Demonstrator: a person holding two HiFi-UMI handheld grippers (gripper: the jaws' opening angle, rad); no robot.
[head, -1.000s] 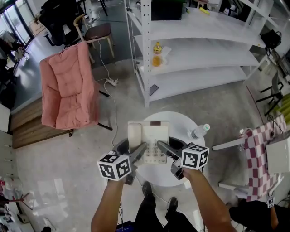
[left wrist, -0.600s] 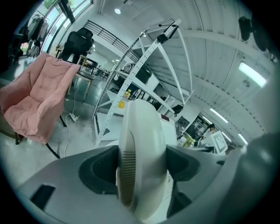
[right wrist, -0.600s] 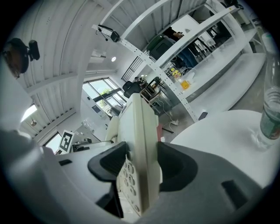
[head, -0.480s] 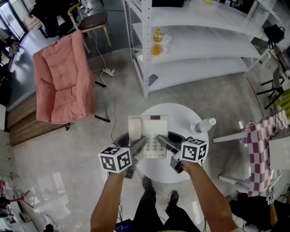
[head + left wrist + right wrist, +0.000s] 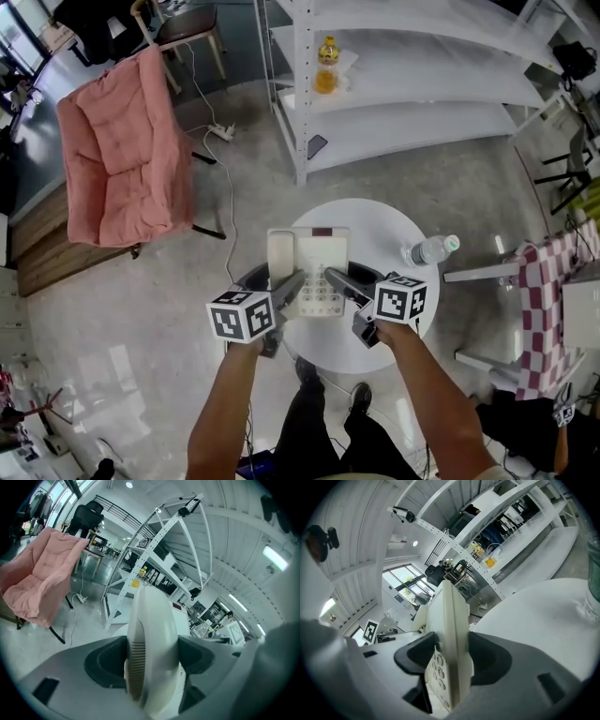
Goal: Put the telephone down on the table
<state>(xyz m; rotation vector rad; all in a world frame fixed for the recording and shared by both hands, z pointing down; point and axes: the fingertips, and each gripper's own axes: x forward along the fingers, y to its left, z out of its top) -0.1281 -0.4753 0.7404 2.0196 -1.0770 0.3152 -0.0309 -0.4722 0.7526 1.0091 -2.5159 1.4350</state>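
Telephone [image 5: 314, 275] over near-left part of round white table [image 5: 394, 230]; whether it touches table cannot be told. Left gripper [image 5: 284, 292] closed on handset [image 5: 151, 639] at telephone's left edge, jaws pressing both sides. Right gripper [image 5: 343, 285] clamped on telephone's right edge beside keypad [image 5: 436, 667]. Water bottle [image 5: 429, 250] lying at table's right rim. Pink chair [image 5: 117, 155] far left on floor.

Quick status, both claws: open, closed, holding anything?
Left claw: closed on the telephone, at its handset side.
Right claw: closed on the telephone's keypad edge.
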